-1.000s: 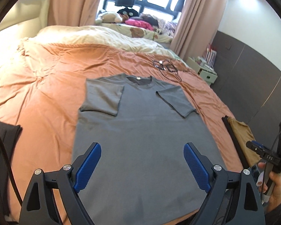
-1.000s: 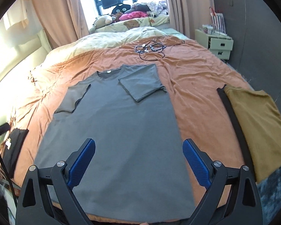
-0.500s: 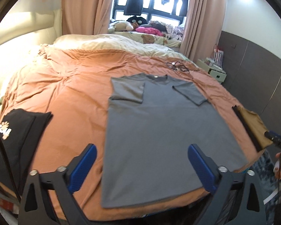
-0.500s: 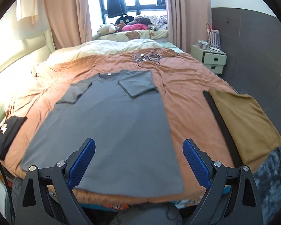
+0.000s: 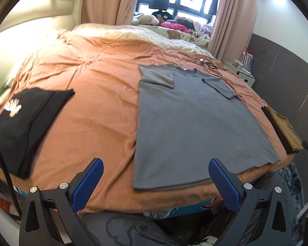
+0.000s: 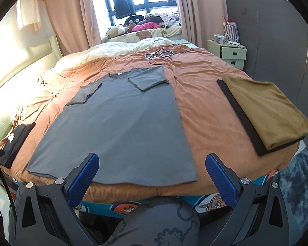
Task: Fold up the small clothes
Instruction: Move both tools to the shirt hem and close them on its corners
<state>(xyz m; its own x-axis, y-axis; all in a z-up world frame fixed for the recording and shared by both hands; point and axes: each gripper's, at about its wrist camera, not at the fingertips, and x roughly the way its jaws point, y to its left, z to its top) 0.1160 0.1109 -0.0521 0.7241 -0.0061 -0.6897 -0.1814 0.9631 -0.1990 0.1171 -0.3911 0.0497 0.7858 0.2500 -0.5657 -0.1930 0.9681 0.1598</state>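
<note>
Backing off the bed, you have both grippers empty: the left gripper (image 5: 155, 179) and right gripper (image 6: 152, 174) have jaws that have just been opening, now wide apart with nothing between them. Past them the shirt (image 6: 121, 127) lies flat on the bed (image 6: 205, 110), sleeves folded in (hem nearest you). Since a second ago its hem has come into view, probably your next grasp.

My left gripper (image 5: 155, 181) gapes empty, its jaws having just opened, above the bed edge; grey T-shirt (image 5: 193, 127) at one o'clock, black shirt (image 5: 24, 119) at ten.
</note>
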